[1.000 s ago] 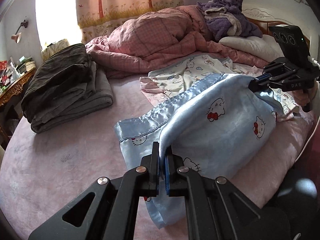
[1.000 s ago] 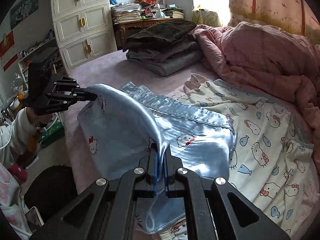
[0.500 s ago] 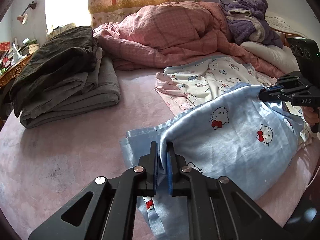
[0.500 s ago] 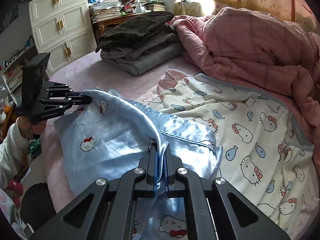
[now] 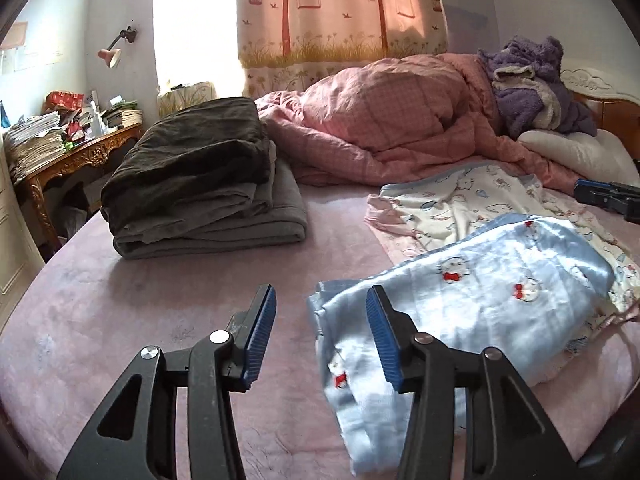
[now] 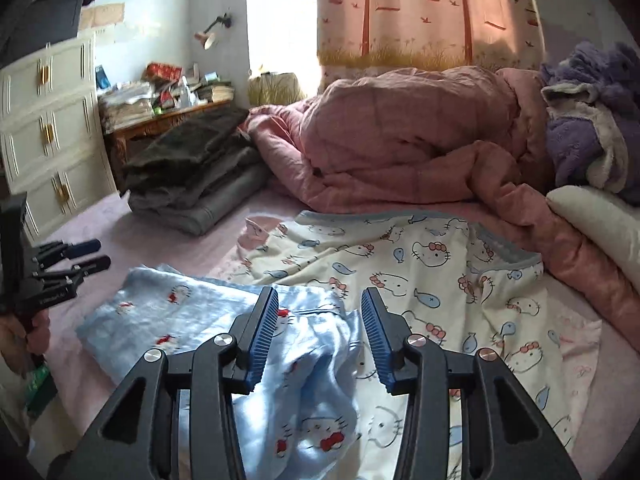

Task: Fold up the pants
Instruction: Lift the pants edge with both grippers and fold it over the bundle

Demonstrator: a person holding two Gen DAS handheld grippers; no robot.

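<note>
Left tongs: my left gripper (image 5: 320, 330) stands with jaws wide apart, nothing between them; it hangs over the pink bed sheet (image 5: 160, 320), at the near corner of the cloth
Right tongs: my right gripper (image 6: 319, 330) likewise spread and empty; it hangs over the rumpled near end of the cloth
Pants: the blue pants (image 5: 460, 300) lie loose on the bed, gripped by neither tool; one end rests on the bare sheet, the other overlaps the cream cat-print cloth (image 6: 420, 264)
Done, as I judge it: one fold looks laid, since the blue cloth sits doubled in a short thick slab; edges not squared; the near end bunched
Left to do, as I judge it: smooth the bunched end; likely another fold to bring it down to the size of the stack of dark folded clothes (image 5: 200, 184) behind; whether that stack is where it goes I cannot tell
Left view only: the pants' outer corner and hem against bare sheet; the other gripper's blue tips at far right
Right view only: the creased, shiny end of the pants between my fingers; the white drawer cabinet (image 6: 44, 128); my left tool seen from the side, jaws parted
Both views: pink quilt (image 6: 400, 140) heaped behind; purple fleece (image 5: 532, 80) by the pillow
</note>
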